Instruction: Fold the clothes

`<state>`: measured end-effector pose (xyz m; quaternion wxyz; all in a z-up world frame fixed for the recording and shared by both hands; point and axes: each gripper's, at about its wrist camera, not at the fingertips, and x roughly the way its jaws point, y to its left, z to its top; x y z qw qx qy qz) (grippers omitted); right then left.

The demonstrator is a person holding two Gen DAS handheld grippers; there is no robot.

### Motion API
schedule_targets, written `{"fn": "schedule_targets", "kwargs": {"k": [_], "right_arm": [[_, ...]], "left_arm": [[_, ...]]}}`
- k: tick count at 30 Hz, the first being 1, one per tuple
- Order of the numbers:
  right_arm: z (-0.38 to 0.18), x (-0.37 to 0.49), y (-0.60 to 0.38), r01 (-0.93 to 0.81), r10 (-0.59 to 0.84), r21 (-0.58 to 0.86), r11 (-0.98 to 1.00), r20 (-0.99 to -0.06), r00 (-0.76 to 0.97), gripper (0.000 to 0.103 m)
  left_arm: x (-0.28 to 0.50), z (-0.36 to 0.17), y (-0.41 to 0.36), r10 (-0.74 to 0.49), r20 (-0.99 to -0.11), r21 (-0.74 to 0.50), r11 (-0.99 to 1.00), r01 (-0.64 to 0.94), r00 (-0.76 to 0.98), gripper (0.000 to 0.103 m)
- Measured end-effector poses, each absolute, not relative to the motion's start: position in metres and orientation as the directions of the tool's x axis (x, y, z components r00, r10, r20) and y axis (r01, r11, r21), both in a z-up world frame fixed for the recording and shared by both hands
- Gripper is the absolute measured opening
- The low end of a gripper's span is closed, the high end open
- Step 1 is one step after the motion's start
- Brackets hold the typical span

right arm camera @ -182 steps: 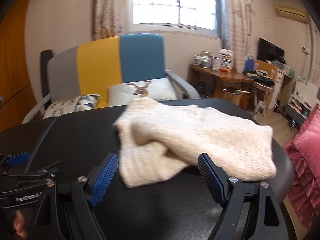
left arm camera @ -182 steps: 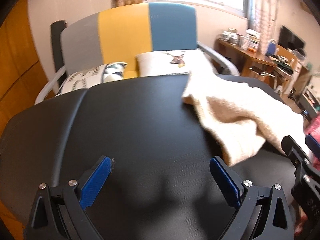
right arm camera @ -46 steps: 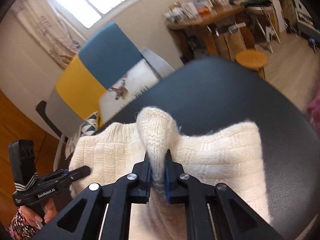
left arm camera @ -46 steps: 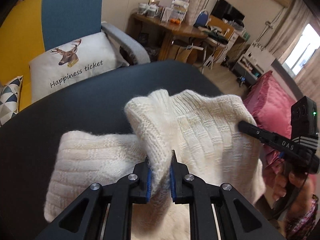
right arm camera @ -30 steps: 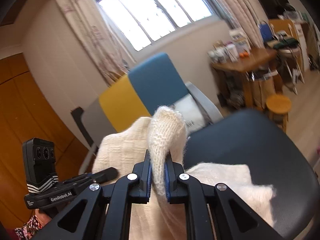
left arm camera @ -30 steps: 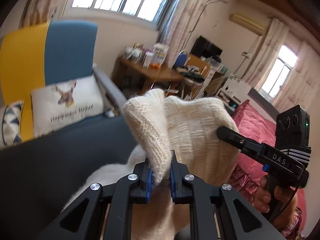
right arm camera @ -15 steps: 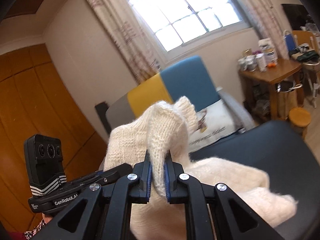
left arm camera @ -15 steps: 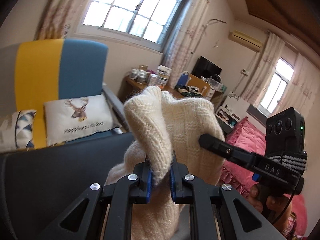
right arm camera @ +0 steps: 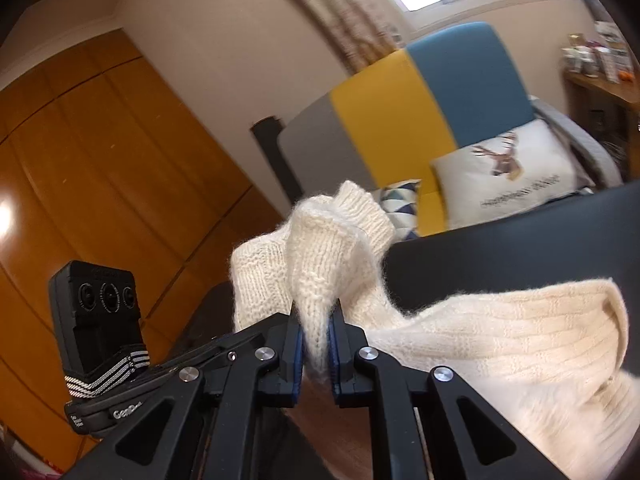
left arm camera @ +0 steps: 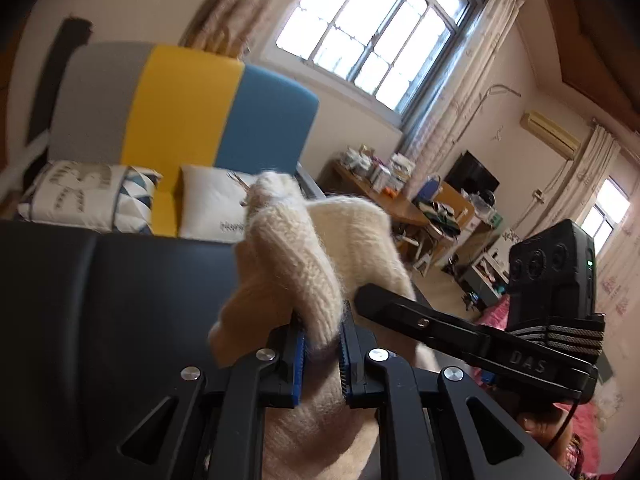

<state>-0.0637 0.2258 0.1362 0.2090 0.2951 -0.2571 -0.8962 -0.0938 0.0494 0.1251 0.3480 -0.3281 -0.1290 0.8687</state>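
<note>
Above the black padded table (left arm camera: 120, 300), a cream chunky-knit sweater (right arm camera: 332, 256) hangs bunched, each gripper's jaws clamped tight on a fold: left gripper (left arm camera: 322, 350), right gripper (right arm camera: 316, 346). Its lower part trails onto the tabletop toward the right edge; bare surface lies left.

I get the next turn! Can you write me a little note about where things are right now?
Left gripper: shut on a fold of the cream sweater.
Right gripper: shut on another fold of the sweater.
Sweater: lifted at both grips, the rest trailing onto the black table.
Done: both grips taken, fabric raised.
Left: lay the raised part down as a fold, let go, smooth, finish folding.
</note>
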Motion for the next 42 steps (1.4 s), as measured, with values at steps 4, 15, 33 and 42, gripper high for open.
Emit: {"fn": "schedule_targets", "kwargs": {"k": [4, 15, 33, 42], "right_arm": [[0.153, -0.064, 0.194, 0.283, -0.568, 0.585, -0.760, -0.386, -0.727, 0.009], [0.224, -0.069, 0.128, 0.477, -0.717, 0.595, -0.647, -0.261, -0.647, 0.009], [0.239, -0.103, 0.058, 0.580, -0.865, 0.685, -0.441, -0.151, -0.478, 0.009], [0.045, -0.196, 0.118, 0.170, -0.663, 0.695, -0.698, -0.540, -0.518, 0.012]], "left_arm": [[-0.085, 0.144, 0.015, 0.680, -0.429, -0.447, -0.732, -0.514, -0.595, 0.014], [-0.059, 0.228, -0.067, 0.613, -0.298, -0.382, -0.779, -0.496, -0.732, 0.014], [-0.049, 0.260, -0.138, 0.449, -0.276, -0.360, -0.868, -0.341, -0.850, 0.014], [-0.186, 0.066, -0.065, 0.442, -0.612, -0.389, -0.890, -0.237, -0.656, 0.014]]}}
